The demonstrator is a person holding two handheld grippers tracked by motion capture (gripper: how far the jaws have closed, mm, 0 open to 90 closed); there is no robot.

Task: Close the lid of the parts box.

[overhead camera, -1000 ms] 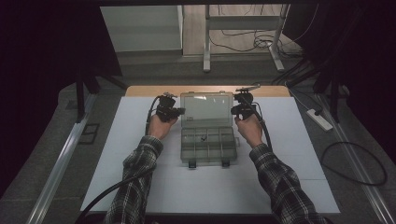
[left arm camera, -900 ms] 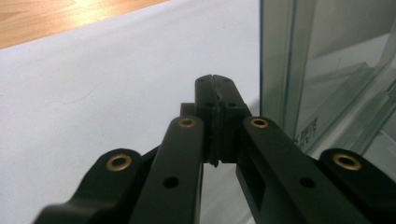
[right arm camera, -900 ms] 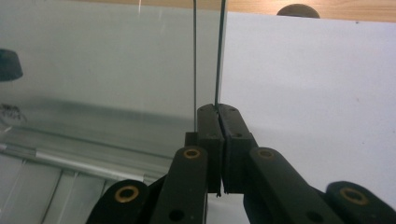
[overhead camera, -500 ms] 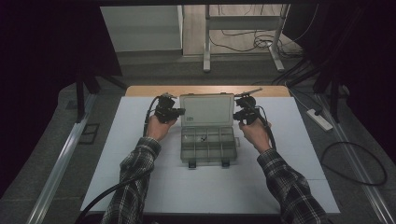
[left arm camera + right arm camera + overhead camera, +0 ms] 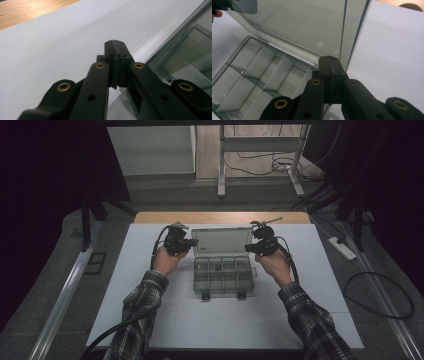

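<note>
A clear plastic compartment box (image 5: 222,276) lies on the white table top (image 5: 145,285) with its lid (image 5: 220,242) raised at the back. My left gripper (image 5: 192,241) sits at the lid's left edge, shut, with nothing between its jaws. In the left gripper view the closed left gripper (image 5: 115,43) points over the white surface, and the box (image 5: 190,55) lies just to its right. My right gripper (image 5: 248,248) is at the lid's right edge, also shut. In the right gripper view the right gripper (image 5: 329,60) sits close to the lid (image 5: 307,25), above the empty compartments (image 5: 257,75); contact cannot be told.
A strip of wooden table (image 5: 220,217) shows beyond the white top. A white power strip (image 5: 342,247) and a looped cable (image 5: 380,295) lie on the floor to the right. A metal rail (image 5: 65,290) runs along the left side.
My right hand has shifted slightly beside the lid's right edge. The left hand and the box stay where they were, and both grippers remain shut.
</note>
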